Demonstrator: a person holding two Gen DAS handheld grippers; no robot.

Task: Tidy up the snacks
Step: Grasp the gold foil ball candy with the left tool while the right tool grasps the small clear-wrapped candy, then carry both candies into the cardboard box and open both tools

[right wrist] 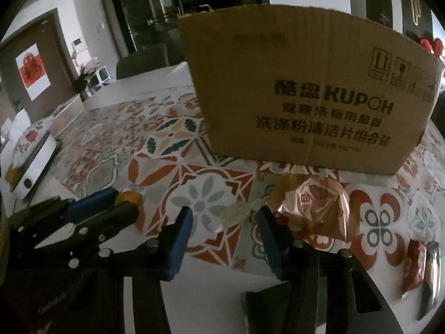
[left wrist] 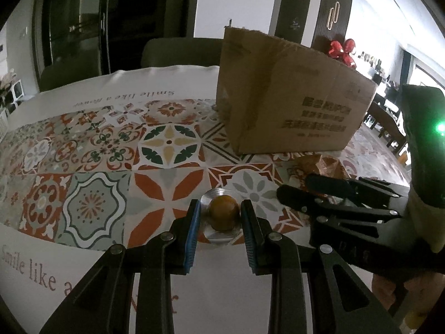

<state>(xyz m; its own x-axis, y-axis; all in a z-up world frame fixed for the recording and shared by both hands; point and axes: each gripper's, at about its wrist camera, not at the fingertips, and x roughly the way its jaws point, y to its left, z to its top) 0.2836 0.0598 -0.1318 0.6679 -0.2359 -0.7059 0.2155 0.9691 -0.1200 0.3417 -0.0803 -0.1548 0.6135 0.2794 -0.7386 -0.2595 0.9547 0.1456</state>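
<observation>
My left gripper [left wrist: 220,205] is shut on a small round brown snack [left wrist: 224,217] sealed in a clear, silvery wrapper, just above the patterned tablecloth [left wrist: 105,144]. In the right wrist view that same left gripper [right wrist: 125,201] shows at the left with the snack [right wrist: 131,196] in it. My right gripper [right wrist: 224,213] stands open low over the cloth. The clear twisted end of a copper-foil wrapped snack [right wrist: 314,203] lies between its pads, and the snack's body sits just right of the right finger. A brown cardboard box [right wrist: 306,89] stands behind both.
A red packet [right wrist: 414,267] and a shiny silver item [right wrist: 431,272] lie at the right near the table edge. A white flat device [right wrist: 36,164] sits at the table's left edge. Chairs [left wrist: 178,53] stand behind the far side.
</observation>
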